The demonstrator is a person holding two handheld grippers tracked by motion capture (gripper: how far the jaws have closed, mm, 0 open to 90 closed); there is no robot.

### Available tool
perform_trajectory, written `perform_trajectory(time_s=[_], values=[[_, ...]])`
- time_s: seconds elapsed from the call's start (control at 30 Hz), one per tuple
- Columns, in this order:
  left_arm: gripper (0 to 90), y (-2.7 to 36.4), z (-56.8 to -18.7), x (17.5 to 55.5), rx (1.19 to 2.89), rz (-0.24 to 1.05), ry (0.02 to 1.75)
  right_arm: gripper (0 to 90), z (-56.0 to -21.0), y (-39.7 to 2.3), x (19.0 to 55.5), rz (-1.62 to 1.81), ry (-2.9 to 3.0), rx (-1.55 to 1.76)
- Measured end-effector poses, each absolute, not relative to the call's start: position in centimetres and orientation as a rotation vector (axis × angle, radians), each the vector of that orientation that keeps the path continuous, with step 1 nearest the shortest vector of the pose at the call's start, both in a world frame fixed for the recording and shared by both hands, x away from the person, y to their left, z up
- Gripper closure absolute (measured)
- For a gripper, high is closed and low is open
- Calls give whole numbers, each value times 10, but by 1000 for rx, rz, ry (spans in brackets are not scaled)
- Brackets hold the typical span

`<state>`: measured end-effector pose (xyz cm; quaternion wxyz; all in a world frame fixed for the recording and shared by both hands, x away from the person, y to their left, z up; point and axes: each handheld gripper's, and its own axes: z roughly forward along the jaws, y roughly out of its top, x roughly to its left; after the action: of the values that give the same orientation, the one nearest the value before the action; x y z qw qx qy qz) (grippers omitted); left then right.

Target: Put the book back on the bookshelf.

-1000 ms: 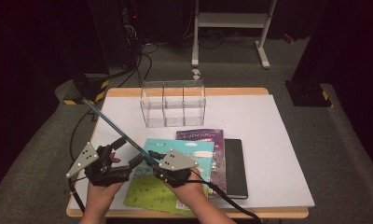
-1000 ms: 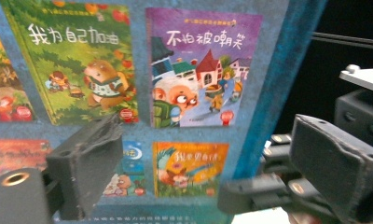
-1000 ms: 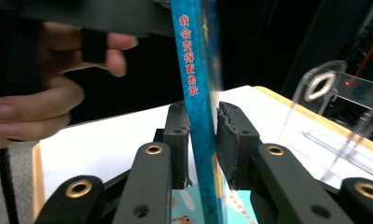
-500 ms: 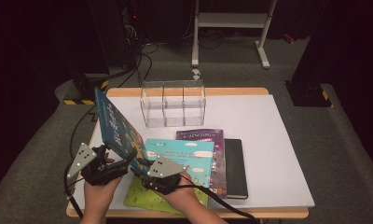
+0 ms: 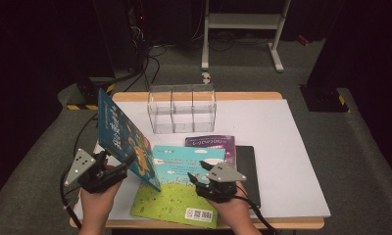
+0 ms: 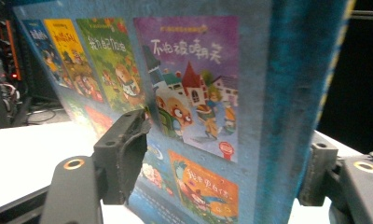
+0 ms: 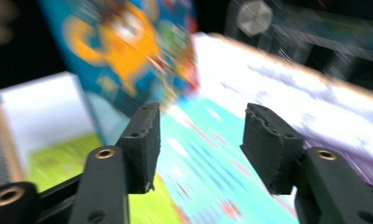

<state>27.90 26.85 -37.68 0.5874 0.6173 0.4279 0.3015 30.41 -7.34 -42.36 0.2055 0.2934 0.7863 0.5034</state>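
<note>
Books are lying and standing on the white table (image 5: pixel 282 147): a blue picture book (image 5: pixel 121 138) is standing tilted on its lower edge at about 9 o'clock from the table's middle, its top leaning away toward 11 o'clock. The left hand-held gripper (image 5: pixel 119 169) is reaching the book's lower corner from 8 o'clock; in the left gripper view the book's spine and back cover (image 6: pixel 198 107) are sitting between the two black jaws, which have just been closing in, the left pad (image 6: pixel 124 154) lying against the cover while the right one is half hidden behind the spine, so whether both pads are pressing cannot be told. The right hand-held gripper (image 5: pixel 198 178) is hovering at about 6 o'clock over a green and light-blue picture book (image 5: pixel 179 188) that is lying flat on the table, touching the foot of the standing book. Its jaws have just been opening and are standing apart with nothing between them, as the blurred right gripper view shows (image 7: pixel 201 140). A purple book (image 5: pixel 213 142) is lying partly under the green one toward 1 o'clock, with a black book (image 5: pixel 247 166) just beside it at 3 o'clock. A clear three-compartment plastic organiser (image 5: pixel 183 108) is standing at 12 o'clock, well apart from both hands.
</note>
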Motion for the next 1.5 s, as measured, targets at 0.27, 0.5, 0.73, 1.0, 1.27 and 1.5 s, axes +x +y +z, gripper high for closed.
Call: perform_trajectory(time_s=[0.27,0.5,0.73,1.0,1.27,1.5], values=[[406,281,-375,278,1434,742,1039,438,-445,-120,290,1227,2143,1010],[477,283,-373,275,1458,777,1046,471,-453,-128,290,1219,2145,1068],[642,293,-370,270,1452,844,1086,512,-457,-127,291,1229,2171,1077],[804,302,-372,269,1448,892,1085,537,-459,-129,292,1219,2180,1102],[807,306,-374,268,1445,911,1092,614,-462,-134,291,1180,2228,1153],[806,308,-376,266,1438,906,1095,730,-461,-133,294,959,2150,1154]])
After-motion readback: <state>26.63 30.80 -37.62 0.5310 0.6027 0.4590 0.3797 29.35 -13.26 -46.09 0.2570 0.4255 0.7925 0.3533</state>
